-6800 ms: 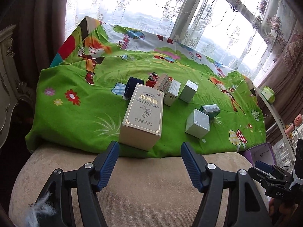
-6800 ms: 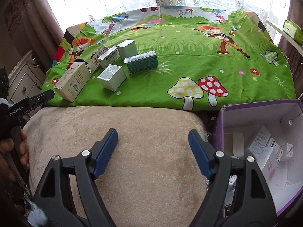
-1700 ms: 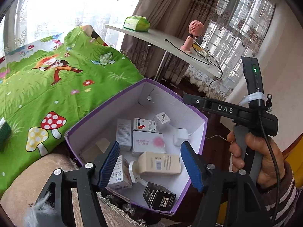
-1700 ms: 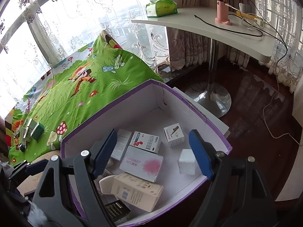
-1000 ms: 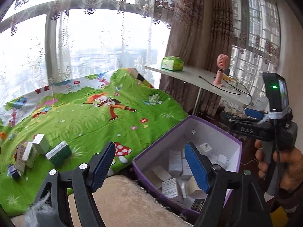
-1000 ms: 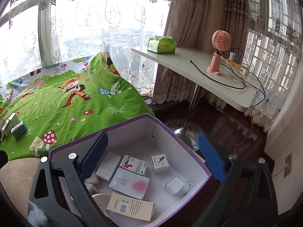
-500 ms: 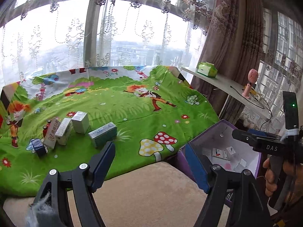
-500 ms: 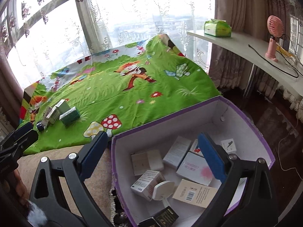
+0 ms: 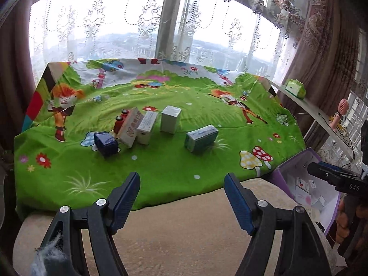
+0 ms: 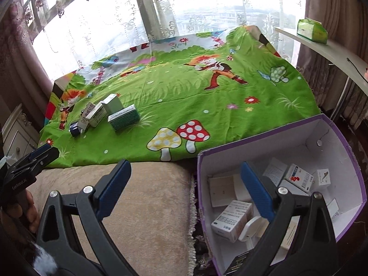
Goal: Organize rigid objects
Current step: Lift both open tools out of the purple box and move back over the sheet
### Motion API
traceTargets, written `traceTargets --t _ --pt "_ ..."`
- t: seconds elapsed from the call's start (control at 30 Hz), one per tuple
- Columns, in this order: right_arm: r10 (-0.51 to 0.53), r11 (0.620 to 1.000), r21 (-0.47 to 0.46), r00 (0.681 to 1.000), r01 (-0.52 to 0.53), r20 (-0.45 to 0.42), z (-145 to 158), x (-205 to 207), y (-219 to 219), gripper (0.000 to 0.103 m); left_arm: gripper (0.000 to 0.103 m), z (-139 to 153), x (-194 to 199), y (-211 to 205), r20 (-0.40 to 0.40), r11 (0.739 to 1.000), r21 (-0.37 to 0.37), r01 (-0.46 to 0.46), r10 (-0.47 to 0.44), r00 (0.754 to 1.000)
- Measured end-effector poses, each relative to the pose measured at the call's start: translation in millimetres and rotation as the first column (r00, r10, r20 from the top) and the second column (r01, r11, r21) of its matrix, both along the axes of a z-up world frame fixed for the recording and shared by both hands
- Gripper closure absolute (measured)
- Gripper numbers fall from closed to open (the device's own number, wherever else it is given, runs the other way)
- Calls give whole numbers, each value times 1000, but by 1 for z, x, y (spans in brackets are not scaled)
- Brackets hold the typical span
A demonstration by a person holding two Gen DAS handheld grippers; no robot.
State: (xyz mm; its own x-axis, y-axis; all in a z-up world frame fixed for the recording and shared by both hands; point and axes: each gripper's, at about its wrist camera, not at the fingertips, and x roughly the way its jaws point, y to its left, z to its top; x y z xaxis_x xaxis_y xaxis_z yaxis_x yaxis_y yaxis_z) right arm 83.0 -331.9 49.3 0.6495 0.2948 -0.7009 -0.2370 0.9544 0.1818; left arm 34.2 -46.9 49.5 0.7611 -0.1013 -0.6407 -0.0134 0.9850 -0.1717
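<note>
Several small boxes stand on the green cartoon cloth (image 9: 174, 161): a dark blue box (image 9: 106, 143), a white box with red print (image 9: 131, 130), a white box (image 9: 147, 127), a silver box (image 9: 170, 119) and a green-striped box (image 9: 201, 138). They also show in the right wrist view, with the green-striped box (image 10: 123, 117) nearest. A purple box (image 10: 331, 138) at the right holds several small cartons. My left gripper (image 9: 181, 197) is open and empty over the beige cushion, short of the boxes. My right gripper (image 10: 186, 184) is open and empty, above the purple box's left wall.
The beige cushion (image 9: 179, 234) lies in front of the cloth. A white side table (image 10: 333, 50) with a green tissue pack (image 10: 311, 31) stands at the right. A pink fan (image 9: 341, 109) stands on it. Curtains and windows close the back.
Two boxes, the large beige one and a silver one, have left the cloth and lie in the purple box. Both grippers have swung from the purple box back toward the cloth, open and empty.
</note>
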Motion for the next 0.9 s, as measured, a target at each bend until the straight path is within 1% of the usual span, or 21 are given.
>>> traceTargets --t 0.2,0.47,0.73,0.9 --pt "60 998 -16 998 -61 -25 -6 8 29 6 27 -4 2 27 -21 999 -9 -50 50 999" --pt "113 992 -50 993 -116 -46 -12 21 58 6 27 -11 9 53 -57 996 -16 -84 83 995" --pt "154 985 -69 986 -158 -64 -17 38 81 6 28 -19 27 72 -105 997 -18 -81 79 991" --pt "172 980 -87 982 -179 -84 -25 51 94 6 28 -24 41 83 -138 998 14 -62 64 988"
